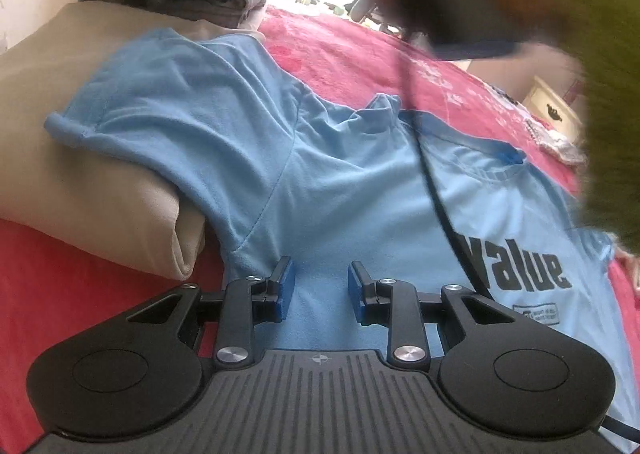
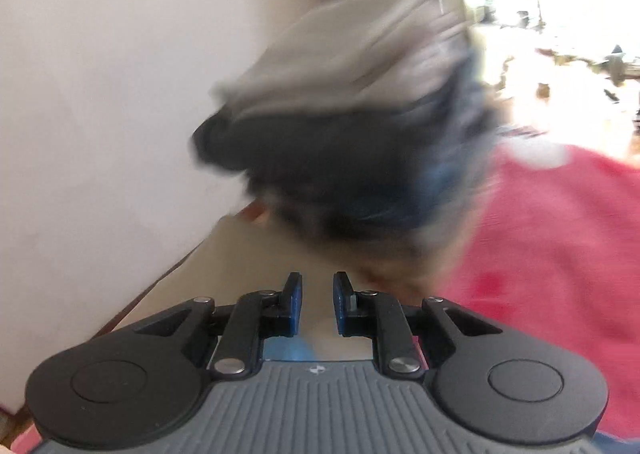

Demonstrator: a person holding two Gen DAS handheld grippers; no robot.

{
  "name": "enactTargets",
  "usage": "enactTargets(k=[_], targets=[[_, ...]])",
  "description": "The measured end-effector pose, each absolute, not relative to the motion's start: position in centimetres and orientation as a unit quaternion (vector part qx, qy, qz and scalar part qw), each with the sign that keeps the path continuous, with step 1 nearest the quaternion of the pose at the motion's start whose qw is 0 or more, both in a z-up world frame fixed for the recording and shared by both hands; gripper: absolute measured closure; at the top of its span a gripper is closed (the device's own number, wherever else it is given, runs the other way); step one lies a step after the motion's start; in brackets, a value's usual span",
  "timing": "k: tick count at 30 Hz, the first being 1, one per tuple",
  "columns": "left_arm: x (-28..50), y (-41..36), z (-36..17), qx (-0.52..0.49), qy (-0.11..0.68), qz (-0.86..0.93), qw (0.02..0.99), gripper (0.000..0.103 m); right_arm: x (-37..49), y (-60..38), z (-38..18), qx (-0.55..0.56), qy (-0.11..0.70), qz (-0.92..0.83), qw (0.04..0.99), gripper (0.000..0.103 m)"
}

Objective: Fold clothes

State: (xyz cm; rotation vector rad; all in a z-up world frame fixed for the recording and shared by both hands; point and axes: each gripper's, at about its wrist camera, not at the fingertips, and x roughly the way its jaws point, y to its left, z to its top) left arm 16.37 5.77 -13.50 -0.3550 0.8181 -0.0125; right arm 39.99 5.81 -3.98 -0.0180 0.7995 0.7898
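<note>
Red bedspread covers bed; beige pillow at left. Pale bare wall far left. Bright daylight far beyond bed — washed out. White cabinet far right.

"value" on blue T-shirt; small label illegible

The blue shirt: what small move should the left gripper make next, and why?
Probably close on the fabric. The left gripper sits open over the blue shirt, which lies unfolded, one sleeve draped on a pillow.
</note>
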Motion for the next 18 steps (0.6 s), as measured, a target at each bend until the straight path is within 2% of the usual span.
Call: enactTargets(k=[5,8,18], targets=[[16.1,6.0,-13.3,-0.178,0.393,-0.001,0.902,0.074,37.7,-5.4,-1.9,-0.002,0.381,0.269,0.884,0.084],[16.3,5.7,-13.1,-0.177,0.39,-0.004,0.904,0.074,34.2,-13.8,-1.7,0.045,0.384,0.187,0.903,0.084],[16.6,4.4,-12.7,-0.142,0.356,-0.024,0.923,0.07,21.1,-35.6,-8.4,0.155,0.413,-0.052,0.896,0.083]])
